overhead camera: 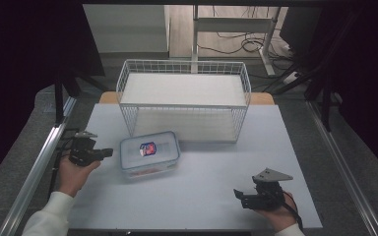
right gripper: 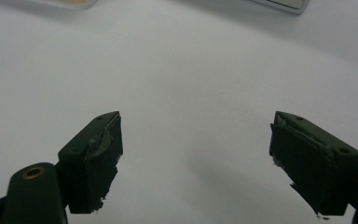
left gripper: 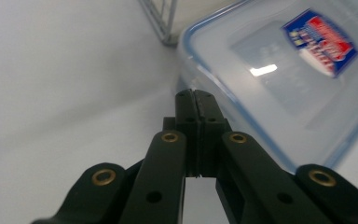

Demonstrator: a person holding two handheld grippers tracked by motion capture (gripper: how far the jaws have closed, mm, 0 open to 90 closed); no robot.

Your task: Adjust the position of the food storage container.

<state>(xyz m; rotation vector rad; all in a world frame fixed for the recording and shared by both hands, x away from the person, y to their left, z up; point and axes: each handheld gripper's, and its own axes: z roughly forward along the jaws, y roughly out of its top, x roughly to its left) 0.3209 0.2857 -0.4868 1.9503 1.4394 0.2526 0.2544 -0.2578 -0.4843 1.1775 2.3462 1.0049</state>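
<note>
A clear plastic food container (overhead camera: 150,156) with a blue-rimmed lid and a red and blue label (overhead camera: 147,148) lies on the white mat, just in front of the wire basket. My left gripper (overhead camera: 109,152) is at its left side. In the left gripper view, the jaws are pressed flat together and the left gripper (left gripper: 196,95) has its tips right at the rim of the container (left gripper: 279,84), with nothing visible between them. My right gripper (overhead camera: 238,193) rests near the front right of the mat. In the right gripper view, the right gripper (right gripper: 196,154) stands wide open over bare mat.
A white wire basket (overhead camera: 184,98) with a white floor stands at the back of the mat (overhead camera: 202,177); one corner of the basket (left gripper: 161,21) is near the container. Metal rails run along both table sides. Desk legs and cables lie beyond.
</note>
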